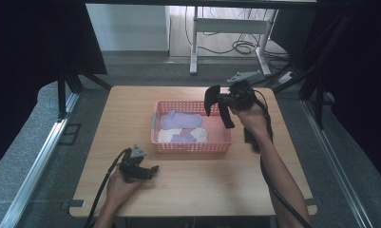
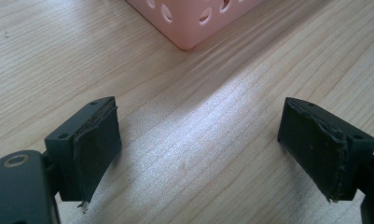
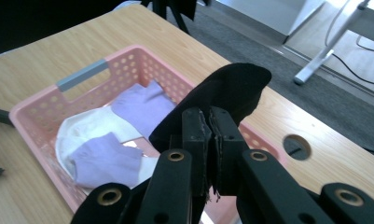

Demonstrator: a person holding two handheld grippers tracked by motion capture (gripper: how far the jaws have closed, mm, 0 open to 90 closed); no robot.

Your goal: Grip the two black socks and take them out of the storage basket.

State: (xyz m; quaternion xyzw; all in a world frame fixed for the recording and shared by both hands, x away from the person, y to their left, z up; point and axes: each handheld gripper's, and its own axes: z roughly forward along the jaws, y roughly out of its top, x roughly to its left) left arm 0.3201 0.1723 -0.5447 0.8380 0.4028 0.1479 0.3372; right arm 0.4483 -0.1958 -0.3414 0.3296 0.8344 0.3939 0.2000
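Observation:
A pink perforated basket [image 1: 192, 147] stands mid-table and holds a purple sock [image 1: 180, 119], a white sock [image 1: 165, 136] and a smaller purple one [image 1: 184, 138]. My right gripper [image 1: 224, 105] hovers above the basket's right end, shut on a black sock [image 1: 211, 99] that droops over the rim. In the right gripper view the black sock [image 3: 222, 95] hangs pinched between the closed jaws of the right gripper [image 3: 208, 122], above the basket [image 3: 82, 77] and its purple sock [image 3: 140, 105]. My left gripper [image 1: 151, 169] rests on the table in front of the basket, open. The left gripper [image 2: 198, 144] has bare wood between its pads.
The basket's corner [image 2: 191, 18] lies just ahead of the left gripper. The wooden table [image 1: 193, 190] has a round cable hole [image 3: 296, 146] near the right side. Dark curtains flank the table, and a desk frame with cables [image 1: 235, 45] stands on the floor beyond.

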